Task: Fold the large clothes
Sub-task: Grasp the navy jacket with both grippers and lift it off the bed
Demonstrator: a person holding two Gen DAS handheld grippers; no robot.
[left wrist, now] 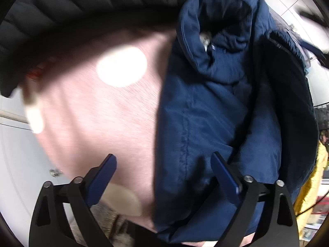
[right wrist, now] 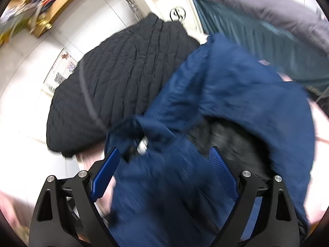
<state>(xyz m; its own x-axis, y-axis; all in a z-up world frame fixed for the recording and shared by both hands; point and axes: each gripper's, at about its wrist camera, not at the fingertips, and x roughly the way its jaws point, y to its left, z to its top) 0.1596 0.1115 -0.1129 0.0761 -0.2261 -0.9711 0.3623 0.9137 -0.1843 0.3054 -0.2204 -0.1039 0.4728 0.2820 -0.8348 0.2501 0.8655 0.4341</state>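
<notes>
So in the left wrist view, a black quilted jacket (left wrist: 61, 6) is sprawling across the top from about 9 to 12 o'clock, hanging over the pink surface (left wrist: 98, 123) and shading part of it. There's a bright glare spot on that surface near the middle. At 8 o'clock a white door or panel (left wrist: 18, 154) is showing past the edge. The left gripper (left wrist: 164, 177) is sitting with its blue pads wide apart and nothing between them; one pad is hovering over the pink, the other over cloth. The navy padded jacket (left wrist: 216, 113) is lying from 12 down to 5 o'clock, collar up top, right beside the black one. Something yellow (left wrist: 316, 175) is peeking out at 4 o'clock.

Over in the right wrist view, everything's blurry. The black quilted jacket (right wrist: 127, 82) is lying at 10 o'clock with white floor or wall past it. The right gripper (right wrist: 164, 170) is also spread open, gripping nothing, with the navy padded jacket (right wrist: 226, 107) bunching up between and beyond its pads and blocking most of the view from 1 to 6 o'clock. A grey and teal draped cloth (right wrist: 257, 20) is sitting at 1 o'clock.
</notes>
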